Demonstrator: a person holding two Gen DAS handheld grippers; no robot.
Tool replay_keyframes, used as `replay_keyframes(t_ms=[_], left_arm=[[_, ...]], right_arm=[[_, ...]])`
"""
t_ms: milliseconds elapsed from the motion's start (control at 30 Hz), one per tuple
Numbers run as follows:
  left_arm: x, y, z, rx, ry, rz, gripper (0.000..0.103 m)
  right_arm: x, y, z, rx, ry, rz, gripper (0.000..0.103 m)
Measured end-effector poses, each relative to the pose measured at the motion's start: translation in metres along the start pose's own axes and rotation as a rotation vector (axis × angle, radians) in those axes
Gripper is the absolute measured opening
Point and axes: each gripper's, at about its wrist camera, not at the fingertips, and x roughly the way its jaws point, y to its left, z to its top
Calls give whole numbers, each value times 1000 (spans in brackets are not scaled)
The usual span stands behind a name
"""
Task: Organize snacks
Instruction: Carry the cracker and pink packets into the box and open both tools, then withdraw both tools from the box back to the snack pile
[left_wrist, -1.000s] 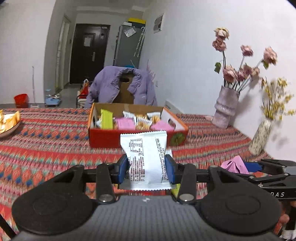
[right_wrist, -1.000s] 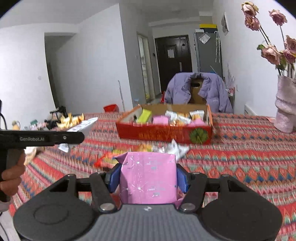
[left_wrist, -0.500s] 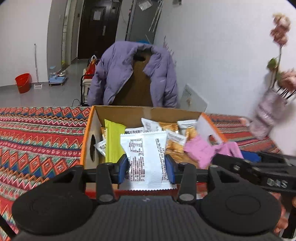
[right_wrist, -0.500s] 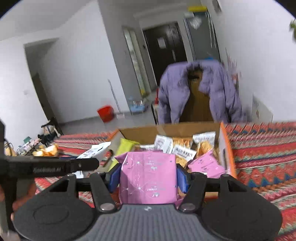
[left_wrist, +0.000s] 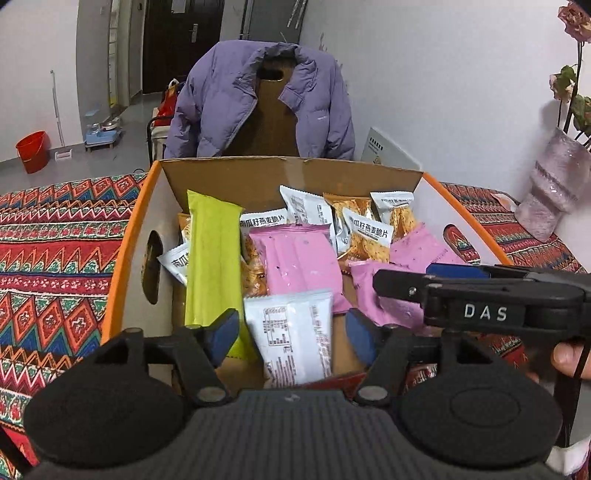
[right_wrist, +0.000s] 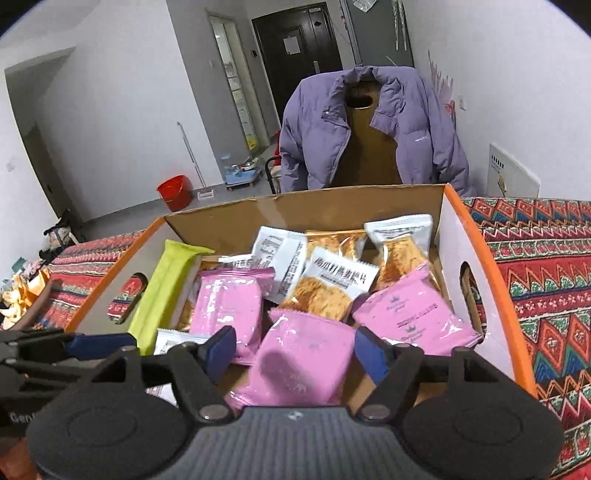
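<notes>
Left wrist view: white foil snack packet w/ black print (left_wrist: 293, 338) sits between the left gripper (left_wrist: 291, 338) pads, clear of both; jaws just opened, approx half-wide, above the orange-rimmed cardboard box (left_wrist: 122, 258). Right gripper (right_wrist: 295, 350) likewise: jaws just opened, pink foil snack packet (right_wrist: 303, 363) loose between them, over other packets in the box. Box rests on red patterned tablecloth (left_wrist: 51, 258).
</notes>
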Motion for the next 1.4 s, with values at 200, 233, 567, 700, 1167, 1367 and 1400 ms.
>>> replay_keyframes(t_ms=[200,233,567,700,1167,1367,1400], left_arm=[[-45,3,-1,31,-63,3,72],[-57,4,-3,41,-79,8,73],[-186,-2,-66,106,-234,92,81],[-229,-7,-99,116,-272,113,84],[-327,-30,-232,53,-336,169,90],[-333,-28,-258,4,-293,165,90],[-333,-28,-261,2,-287,164,90]], right_arm=[[-53,10,7,-57,-75,-16,74],[-67,12,5,-74,-89,-21,77],[-203,33,-45,-210,-176,-24,86],[-244,42,-77,-226,-195,-2,87],[-328,80,-211,-282,-193,-4,96],[-344,84,-242,-269,-179,21,96],[-345,84,-246,-269,-176,20,96]])
